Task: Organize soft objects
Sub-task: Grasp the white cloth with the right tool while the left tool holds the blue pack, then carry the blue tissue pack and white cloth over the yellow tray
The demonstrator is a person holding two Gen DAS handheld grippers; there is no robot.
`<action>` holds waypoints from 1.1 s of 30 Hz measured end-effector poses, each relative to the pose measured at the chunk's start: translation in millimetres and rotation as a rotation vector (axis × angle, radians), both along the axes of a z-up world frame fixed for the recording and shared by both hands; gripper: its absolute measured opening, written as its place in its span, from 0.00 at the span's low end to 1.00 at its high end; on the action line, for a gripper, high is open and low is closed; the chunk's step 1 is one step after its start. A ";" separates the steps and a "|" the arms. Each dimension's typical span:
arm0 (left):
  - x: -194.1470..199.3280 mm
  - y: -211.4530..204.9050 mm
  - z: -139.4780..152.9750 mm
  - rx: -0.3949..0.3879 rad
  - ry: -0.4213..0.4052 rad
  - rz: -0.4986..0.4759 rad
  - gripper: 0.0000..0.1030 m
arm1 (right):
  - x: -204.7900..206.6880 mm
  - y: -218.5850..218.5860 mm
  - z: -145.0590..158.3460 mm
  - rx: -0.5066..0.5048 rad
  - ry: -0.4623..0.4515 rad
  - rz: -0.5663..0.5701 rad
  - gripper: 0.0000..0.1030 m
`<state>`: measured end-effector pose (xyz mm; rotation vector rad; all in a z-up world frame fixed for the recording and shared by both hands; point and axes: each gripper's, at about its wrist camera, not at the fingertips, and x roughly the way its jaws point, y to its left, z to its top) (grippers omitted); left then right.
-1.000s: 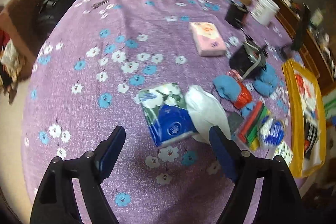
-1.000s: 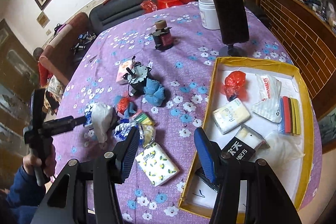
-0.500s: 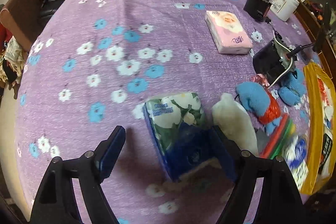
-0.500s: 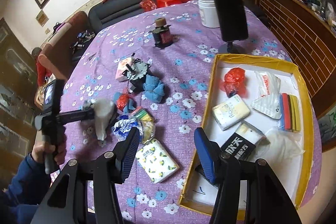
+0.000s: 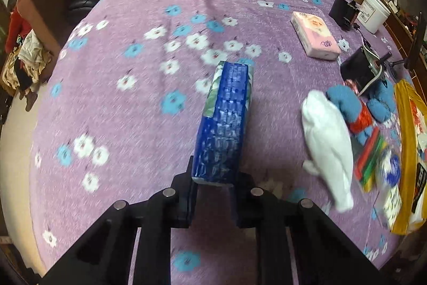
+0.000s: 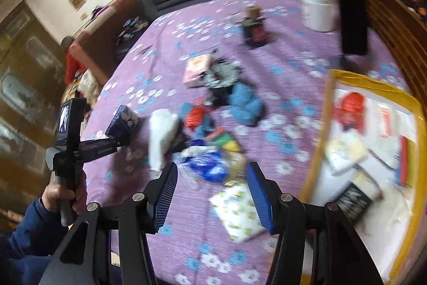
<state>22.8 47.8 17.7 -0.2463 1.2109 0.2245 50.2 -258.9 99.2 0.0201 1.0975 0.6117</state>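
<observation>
Purple floral tablecloth [image 5: 138,18], left gripper [image 5: 213,186] clamped on blue tissue pack [image 5: 226,122], right gripper [image 6: 212,194] half-open, empty

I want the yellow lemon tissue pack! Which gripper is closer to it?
Right. The right gripper hangs open just above the lemon tissue pack; the left gripper is farther off, clamping a blue tissue pack.
</observation>
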 end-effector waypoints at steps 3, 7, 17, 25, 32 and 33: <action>-19.1 0.4 6.7 0.008 -0.020 -0.007 0.19 | 7.8 40.6 -10.7 -0.008 0.027 0.090 0.57; -38.7 1.1 16.9 0.025 -0.040 -0.009 0.19 | 19.3 89.5 -27.4 -0.018 0.051 0.170 0.57; -55.9 2.7 28.8 0.046 -0.064 -0.006 0.19 | 57.3 173.3 -83.3 -0.147 0.100 0.260 0.53; -50.8 -9.9 31.0 0.061 -0.074 -0.034 0.19 | 46.7 169.1 -78.9 -0.140 0.055 0.261 0.12; -33.5 -39.4 40.3 0.055 -0.104 -0.106 0.19 | 32.9 119.3 -38.9 -0.032 0.023 0.187 0.12; -30.8 -45.0 41.7 0.053 -0.107 -0.120 0.19 | 31.4 111.3 -33.4 -0.019 0.018 0.174 0.12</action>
